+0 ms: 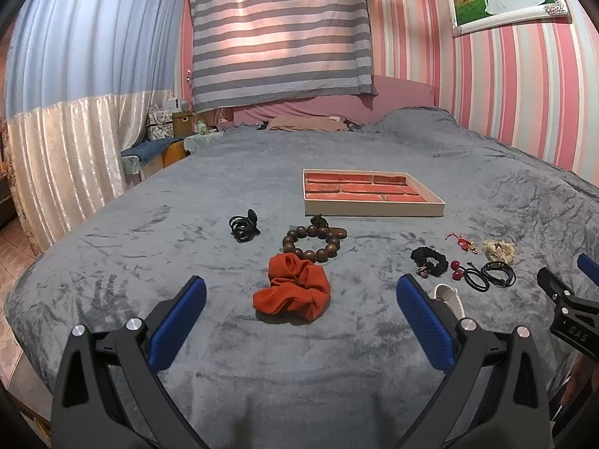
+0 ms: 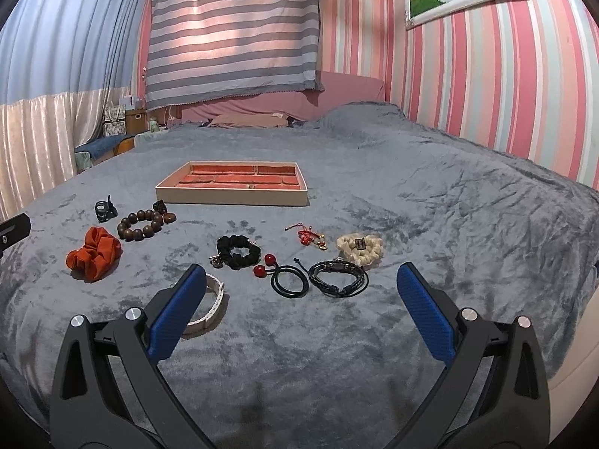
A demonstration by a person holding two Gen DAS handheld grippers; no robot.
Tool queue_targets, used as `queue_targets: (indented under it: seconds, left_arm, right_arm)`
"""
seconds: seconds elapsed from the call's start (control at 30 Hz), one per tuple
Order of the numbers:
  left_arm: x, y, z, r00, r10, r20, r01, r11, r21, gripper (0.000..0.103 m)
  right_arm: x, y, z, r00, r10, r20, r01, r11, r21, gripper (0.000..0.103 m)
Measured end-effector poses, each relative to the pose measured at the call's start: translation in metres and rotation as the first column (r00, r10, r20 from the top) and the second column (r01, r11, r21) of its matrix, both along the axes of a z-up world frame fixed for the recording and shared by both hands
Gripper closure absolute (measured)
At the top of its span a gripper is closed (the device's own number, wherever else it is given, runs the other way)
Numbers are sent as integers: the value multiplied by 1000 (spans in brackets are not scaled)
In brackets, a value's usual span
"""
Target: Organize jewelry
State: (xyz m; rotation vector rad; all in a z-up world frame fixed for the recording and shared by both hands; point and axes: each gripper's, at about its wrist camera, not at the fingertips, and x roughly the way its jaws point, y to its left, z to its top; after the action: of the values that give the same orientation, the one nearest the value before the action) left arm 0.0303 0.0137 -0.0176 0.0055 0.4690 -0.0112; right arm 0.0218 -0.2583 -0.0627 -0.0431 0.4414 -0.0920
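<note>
A shallow cream tray with a red brick-pattern lining lies on the grey bedspread. Before it lie an orange scrunchie, a brown wooden bead bracelet, a black hair tie bundle, a black scrunchie, a red-bead hair tie, a black leather bracelet, a cream scrunchie, a red cord charm and a white band. My left gripper is open over the orange scrunchie. My right gripper is open above the hair tie and leather bracelet.
The grey bedspread covers a large bed. A pink striped wall runs along the right. Curtains hang at the left, with boxes and a chair beside the bed. A pillow lies at the far end.
</note>
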Motion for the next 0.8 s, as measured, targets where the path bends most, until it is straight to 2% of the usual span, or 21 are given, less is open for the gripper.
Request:
queue_targets:
  seconds: [0.37,0.53,0.67,0.8]
  left_arm:
    - [45,4,4,997,-29,-72,28,999,-17,4]
    - [71,11,8,995,-27,-96,27,1000,-2,4]
    - [97,21,5,989,-44,-142,40,999,-30,4]
    - [129,25,-3,972,-70,-225,66,997,-27,4]
  right_arm:
    - [44,-8,5,998,2,-64,3,997,73,4]
    - [69,-10,8,996,15,-90,-7,996,88,4]
    - [96,-7,4,989,34,-141,-26,998,60,4]
    - [126,-1,-9,976,50,-211,-45,999,28,4]
